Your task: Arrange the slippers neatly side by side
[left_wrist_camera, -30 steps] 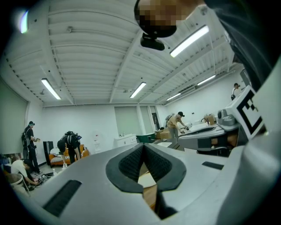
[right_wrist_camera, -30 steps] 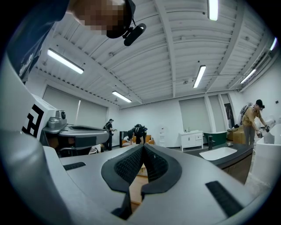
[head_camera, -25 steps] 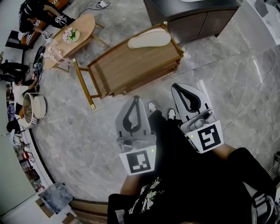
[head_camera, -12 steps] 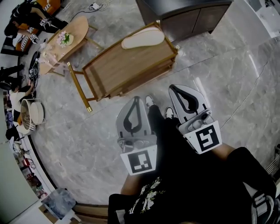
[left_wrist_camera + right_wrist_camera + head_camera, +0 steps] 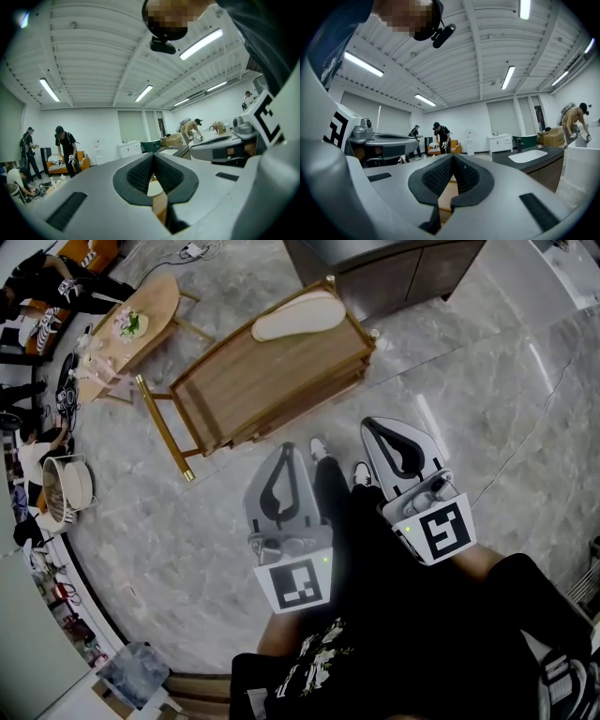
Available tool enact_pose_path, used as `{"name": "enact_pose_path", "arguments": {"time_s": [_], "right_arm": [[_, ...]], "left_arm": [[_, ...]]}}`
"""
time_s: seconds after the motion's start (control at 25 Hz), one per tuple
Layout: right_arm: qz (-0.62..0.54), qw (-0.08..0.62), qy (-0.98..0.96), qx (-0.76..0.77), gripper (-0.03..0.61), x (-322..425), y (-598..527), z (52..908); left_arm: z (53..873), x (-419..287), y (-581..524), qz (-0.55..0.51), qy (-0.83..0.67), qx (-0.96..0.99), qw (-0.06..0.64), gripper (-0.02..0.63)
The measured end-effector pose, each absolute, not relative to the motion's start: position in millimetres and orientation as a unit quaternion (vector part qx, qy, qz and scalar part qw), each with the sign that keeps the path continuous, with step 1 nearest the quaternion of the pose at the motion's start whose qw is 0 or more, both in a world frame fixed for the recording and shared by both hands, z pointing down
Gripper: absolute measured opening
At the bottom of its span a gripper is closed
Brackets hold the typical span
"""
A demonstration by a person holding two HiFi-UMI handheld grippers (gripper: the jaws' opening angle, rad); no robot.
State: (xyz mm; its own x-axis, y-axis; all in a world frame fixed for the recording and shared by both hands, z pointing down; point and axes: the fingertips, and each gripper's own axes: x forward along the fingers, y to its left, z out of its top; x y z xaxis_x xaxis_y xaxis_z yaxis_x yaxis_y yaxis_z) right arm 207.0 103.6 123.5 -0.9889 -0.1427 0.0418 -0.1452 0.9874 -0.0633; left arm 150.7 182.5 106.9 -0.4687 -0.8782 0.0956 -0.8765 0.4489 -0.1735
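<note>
Left claw (image 5: 287, 451) and right claw (image 5: 377, 430) are both squeezed shut on nothing. The one slipper (image 5: 298, 315) I can see lies well off at 12 o'clock, at the far edge of the rack (image 5: 262, 390), so I reckon a clumsy poke could shove it off, and with no mate in sight the pairing may stall. No brand or writing I can read, just the square markers.

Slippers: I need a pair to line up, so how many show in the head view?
1. A pale slipper lies on top of the wooden cart, at its far end beside the dark cabinet. Its mate may be hidden; no other shows.
</note>
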Motion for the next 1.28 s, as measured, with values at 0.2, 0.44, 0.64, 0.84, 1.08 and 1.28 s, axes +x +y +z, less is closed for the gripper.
{"name": "enact_pose_path", "arguments": {"time_s": [0.2,0.44,0.64,0.84,1.08,1.28], "right_arm": [[0.047,0.029,-0.996,0.069,-0.002,200.5,105.4,129.2],[0.038,0.009,-0.996,0.079,-0.002,191.3,92.9,128.0],[0.036,0.018,-0.995,0.089,-0.002,185.6,89.2,131.5],[0.039,0.037,-0.994,0.099,-0.002,173.4,81.0,134.4],[0.032,0.034,-0.994,0.102,-0.002,147.5,71.1,130.6],[0.028,0.035,-0.993,0.106,-0.002,132.1,65.0,129.9]], "left_arm": [[110.7,147.2,180.5,-0.112,0.847,-0.519,-0.005,0.002],[115.0,137.7,177.8,-0.118,0.844,-0.523,-0.009,0.002],[116.8,126.3,177.0,-0.111,0.844,-0.524,-0.011,0.002],[117.2,113.0,165.6,-0.105,0.84,-0.533,-0.012,0.002],[114.5,83.4,156.9,-0.106,0.84,-0.531,-0.01,0.002],[114.0,66.9,149.5,-0.103,0.84,-0.533,-0.003,0.002]]}}
